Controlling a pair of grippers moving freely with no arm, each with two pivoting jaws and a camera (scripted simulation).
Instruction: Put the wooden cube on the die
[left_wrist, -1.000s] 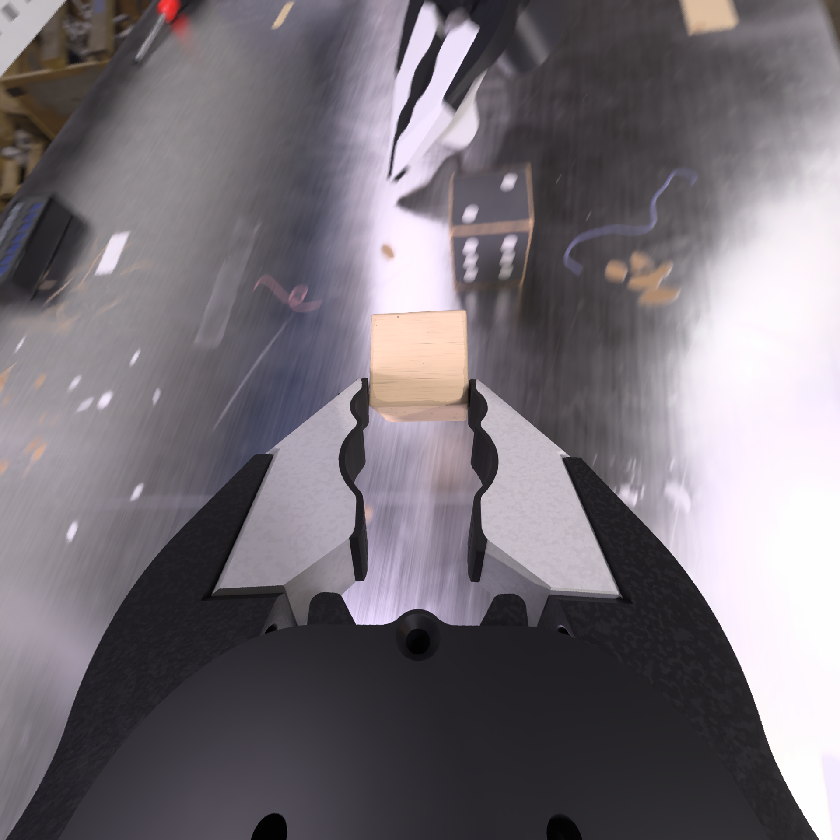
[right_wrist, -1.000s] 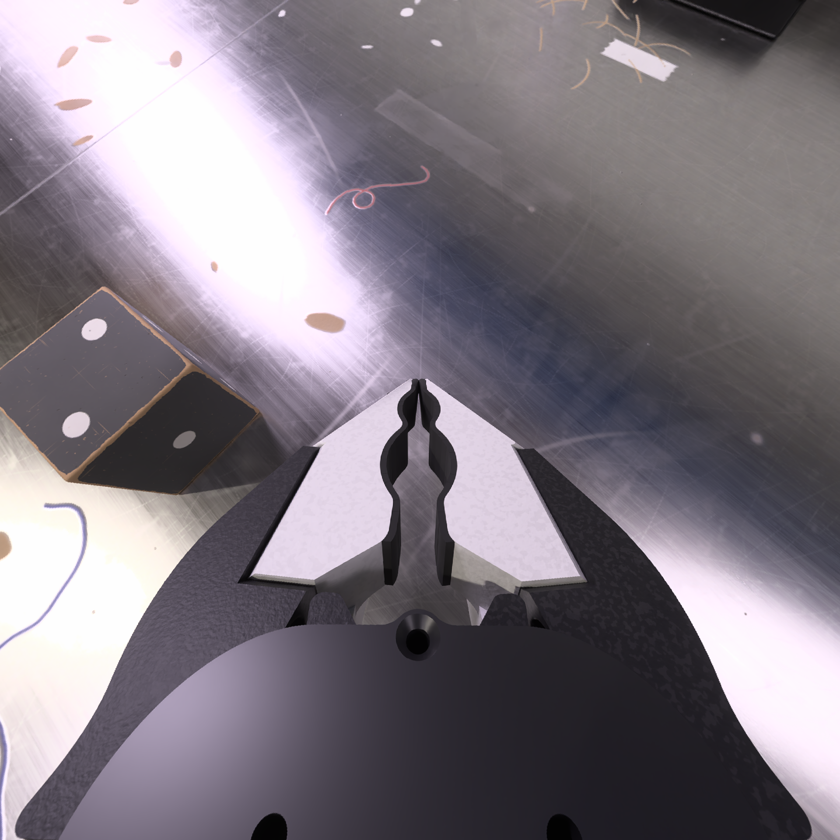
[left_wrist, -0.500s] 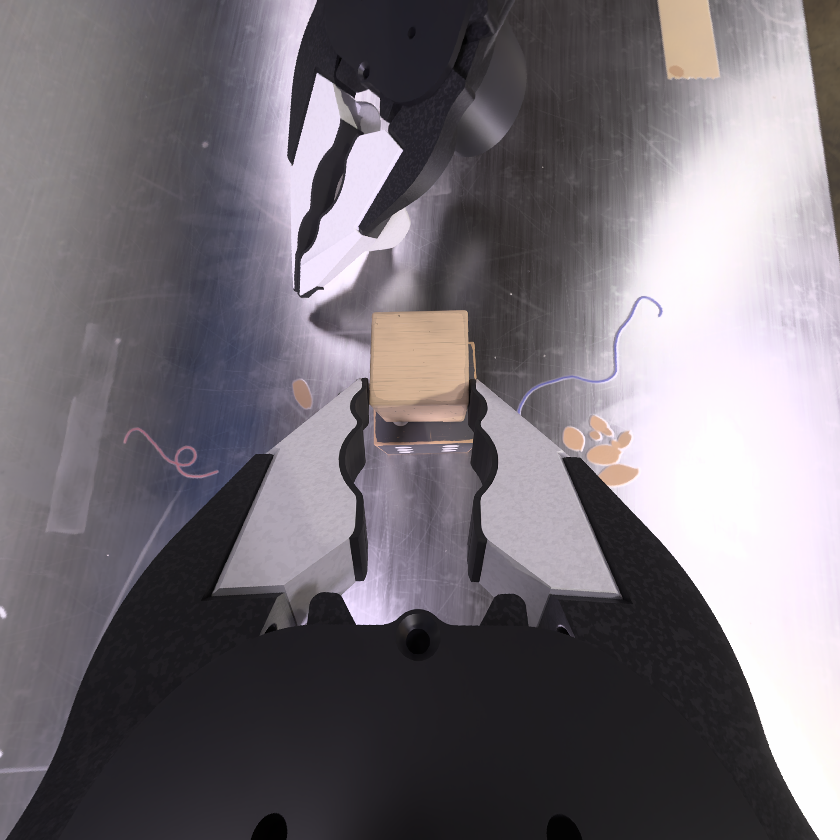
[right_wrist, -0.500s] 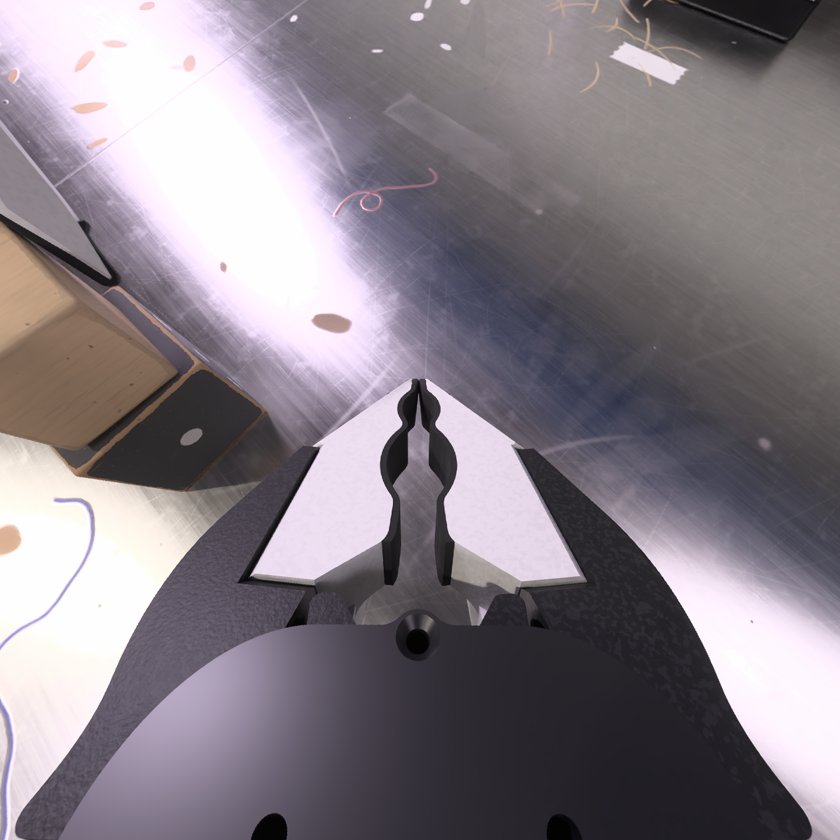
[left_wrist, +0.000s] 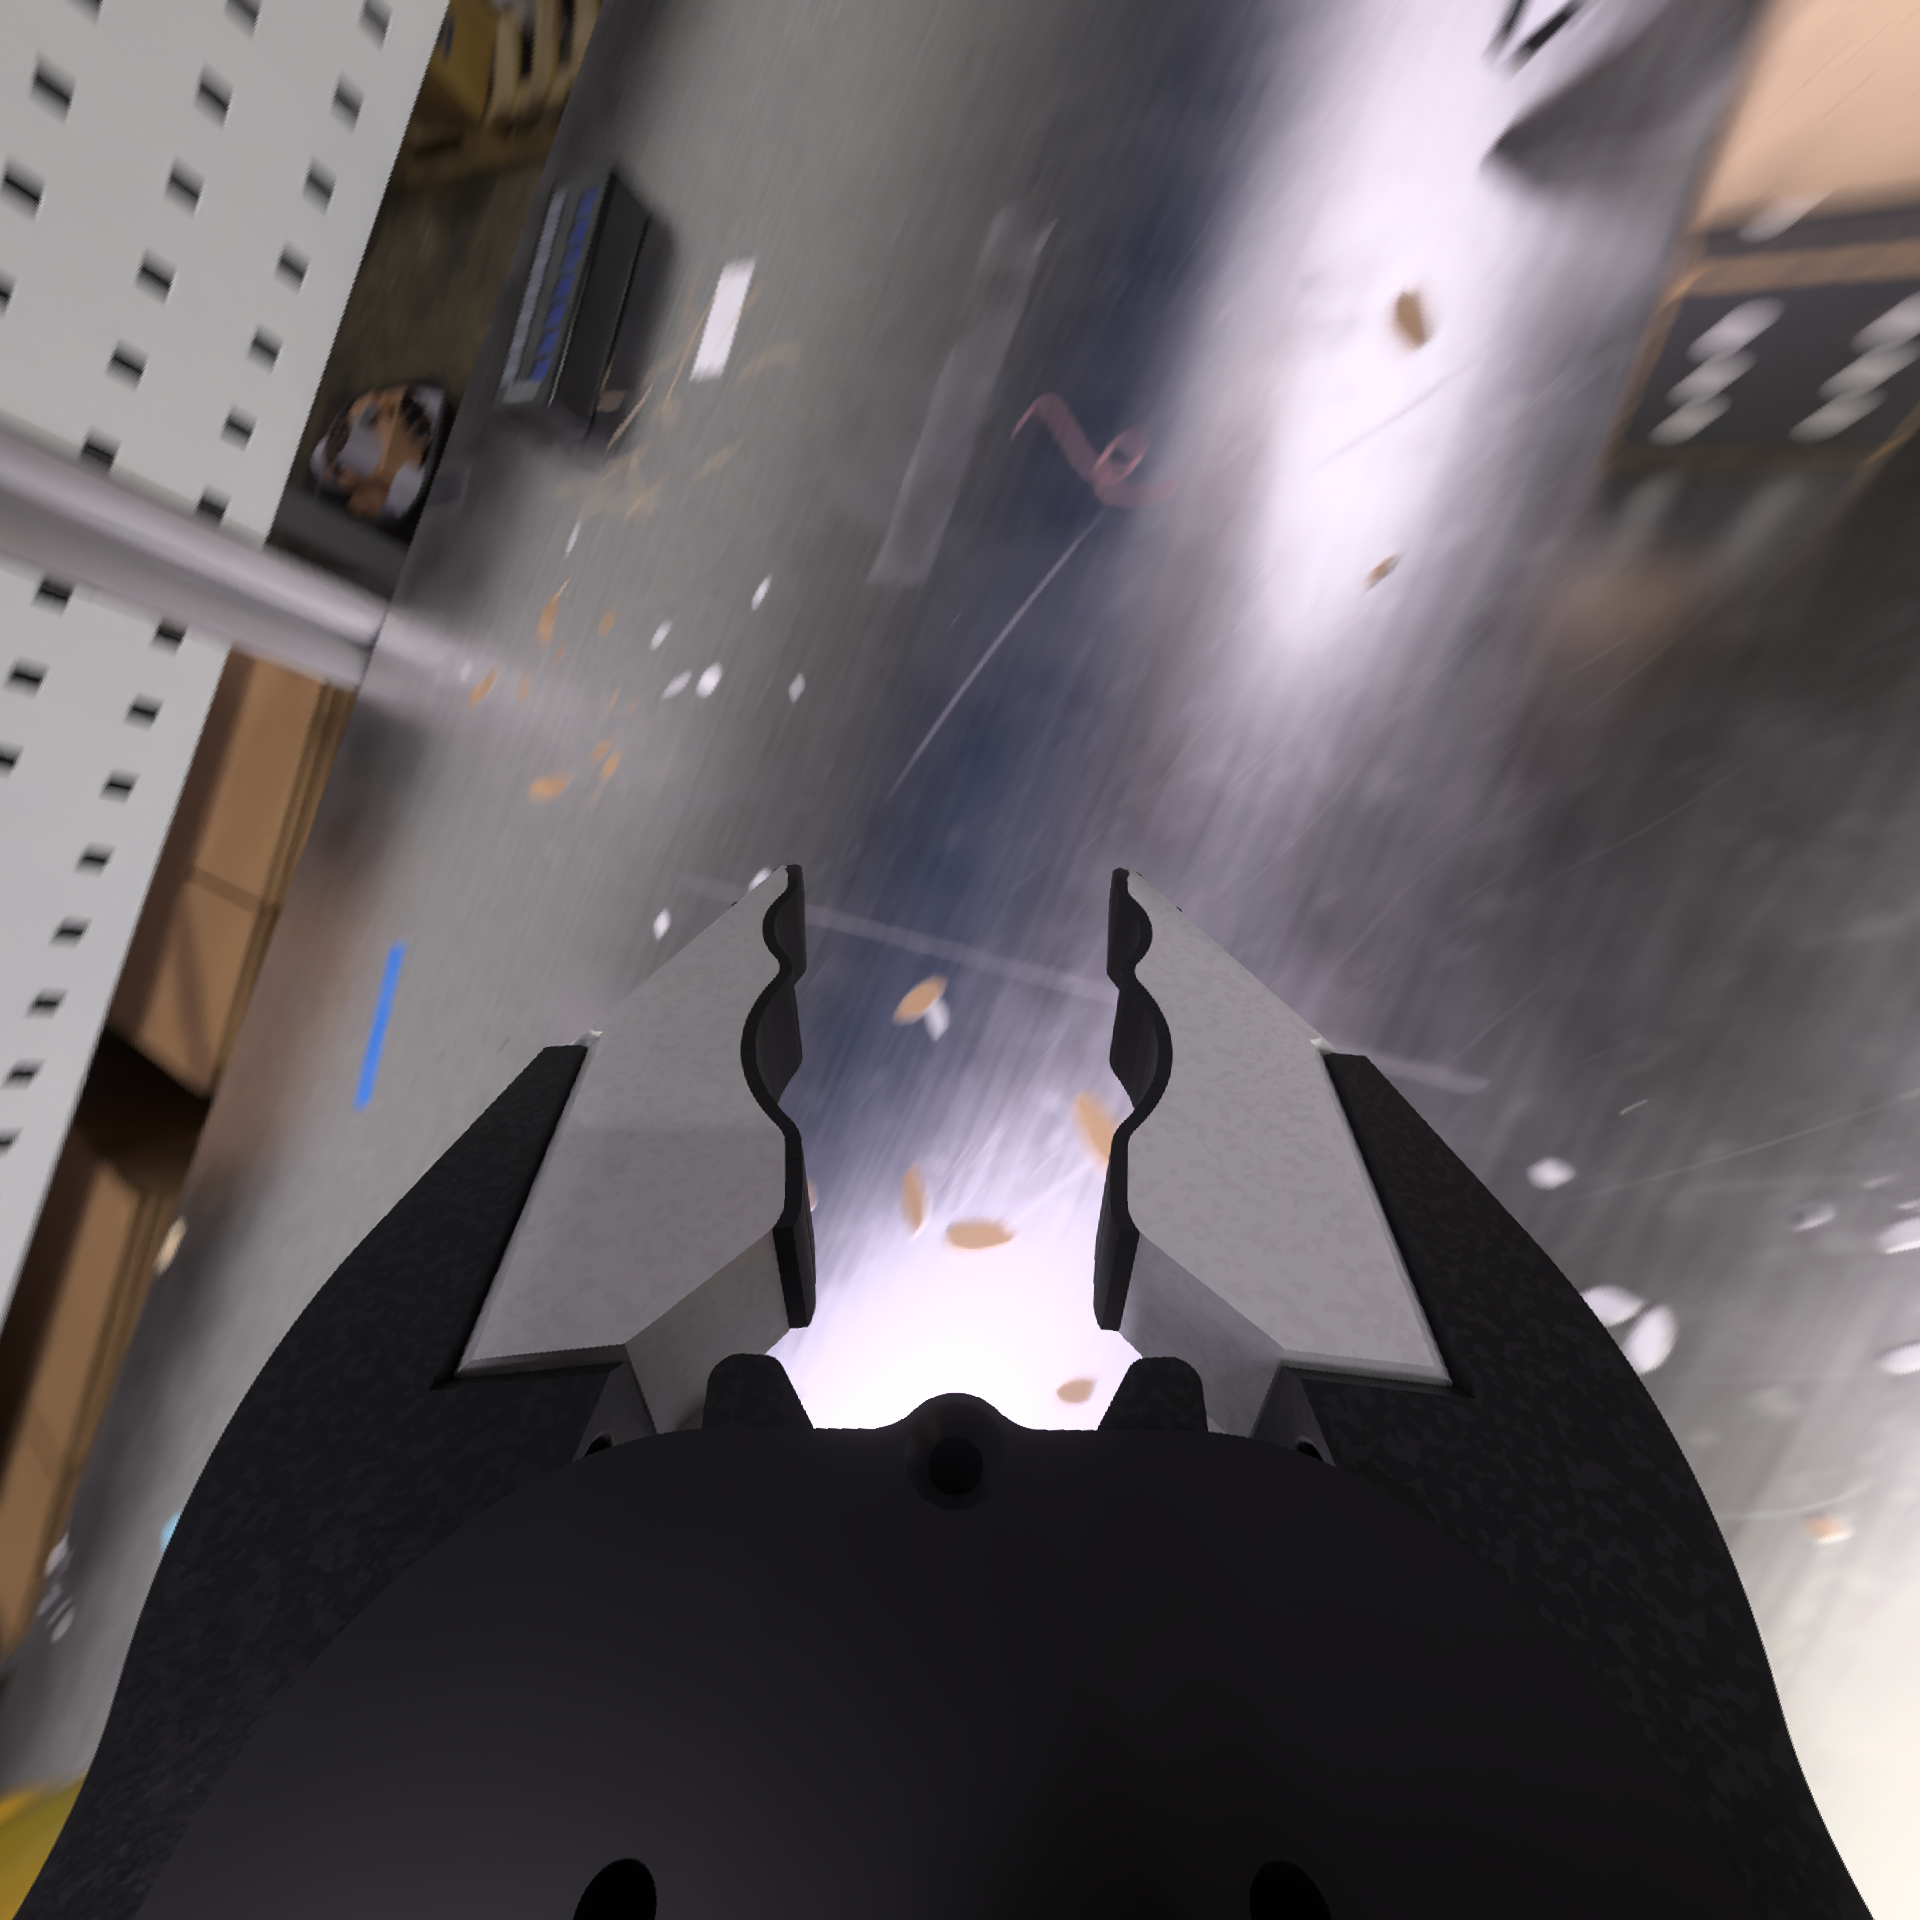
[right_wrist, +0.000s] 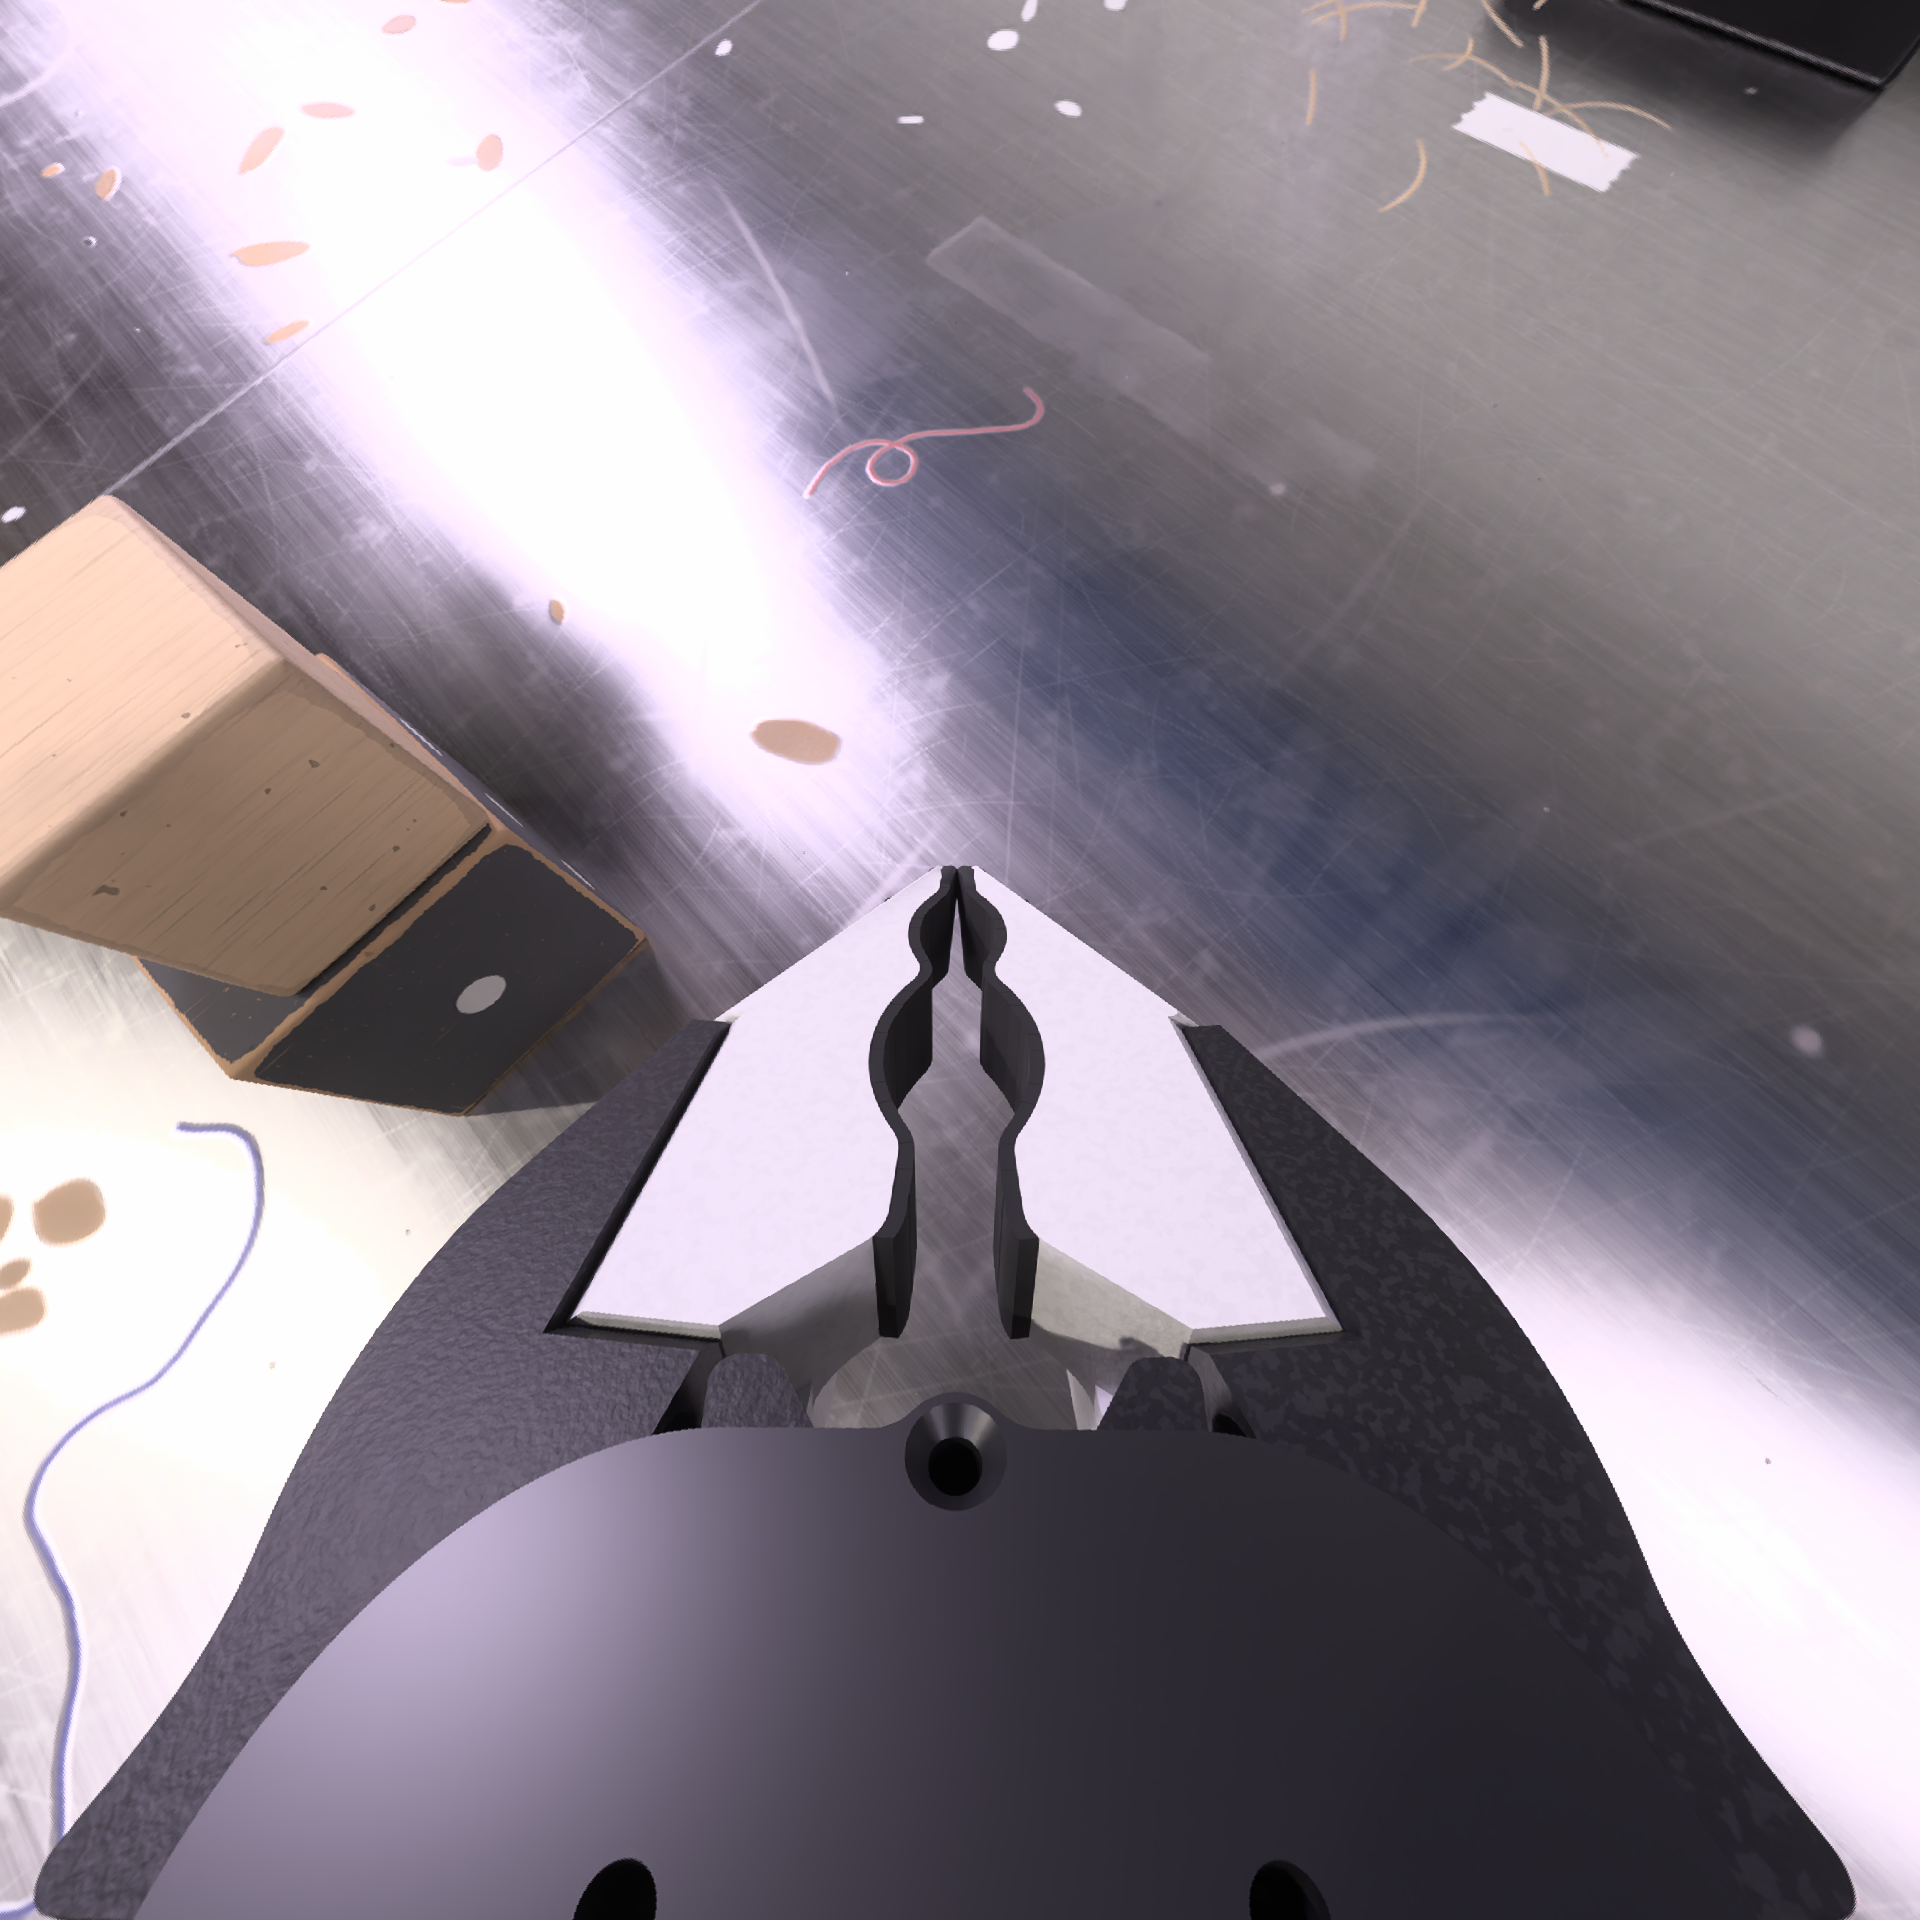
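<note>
The pale wooden cube (right_wrist: 177, 748) rests on the black die with white pips (right_wrist: 436, 1013). Rigid, probably light; I'd pinch opposite flat faces. My left gripper (left_wrist: 954, 914) gapes empty; right gripper (right_wrist: 956, 878) is clenched on nothing.

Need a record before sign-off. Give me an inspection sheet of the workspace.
Surface: scratched, glossy metal tabletop.
Job's things: pale wooden cube rests on the black die with white pips.
Clutter: tan flakes, pink curled thread, blue thread, white tape strip, straw-coloured fibres.
Grippers: left gripper open, empty; right gripper shut, empty.
Cables: nothing seen.
Surroundings: white perforated panel, brown cardboard boxes, black box.
</note>
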